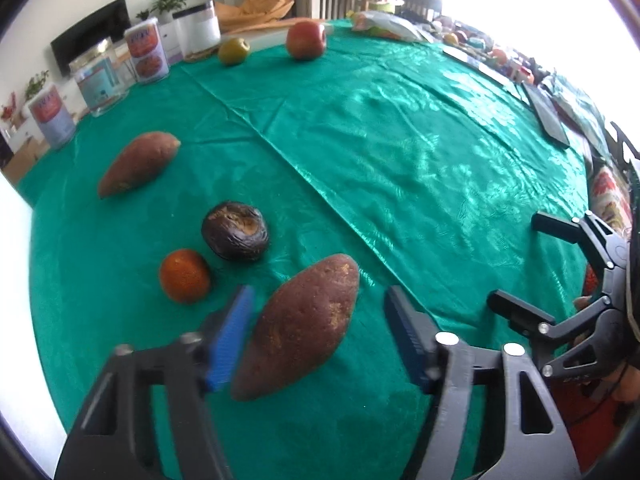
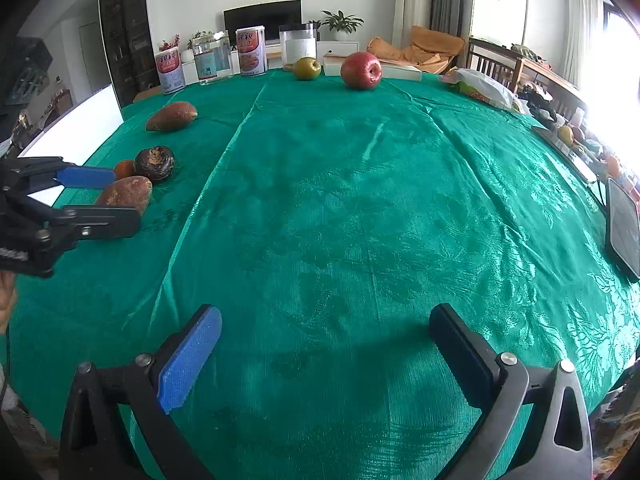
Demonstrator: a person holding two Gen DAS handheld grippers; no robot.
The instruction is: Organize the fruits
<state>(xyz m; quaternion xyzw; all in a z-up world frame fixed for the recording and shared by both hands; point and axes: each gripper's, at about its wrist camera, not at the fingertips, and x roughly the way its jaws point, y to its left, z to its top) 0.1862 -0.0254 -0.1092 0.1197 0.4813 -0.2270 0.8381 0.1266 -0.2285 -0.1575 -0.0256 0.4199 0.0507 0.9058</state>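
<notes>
My left gripper (image 1: 320, 316) is open, its blue pads on either side of a brown sweet potato (image 1: 298, 326) lying on the green tablecloth (image 1: 400, 160); contact is not clear. Beside it lie a small orange fruit (image 1: 185, 275), a dark wrinkled fruit (image 1: 235, 236) and a second sweet potato (image 1: 138, 163). A red apple (image 1: 305, 40) and a green fruit (image 1: 233, 51) sit at the far edge. My right gripper (image 2: 324, 328) is open and empty over bare cloth. The left gripper (image 2: 100, 196) shows in the right wrist view, around the near sweet potato (image 2: 126, 194).
Tins and jars (image 1: 146, 54) stand along the far left edge. A plastic bag (image 2: 482, 86) and cluttered items (image 2: 576, 140) line the right side, with a dark tablet (image 2: 624, 226) at the right edge. A white board (image 2: 76, 128) stands at the left.
</notes>
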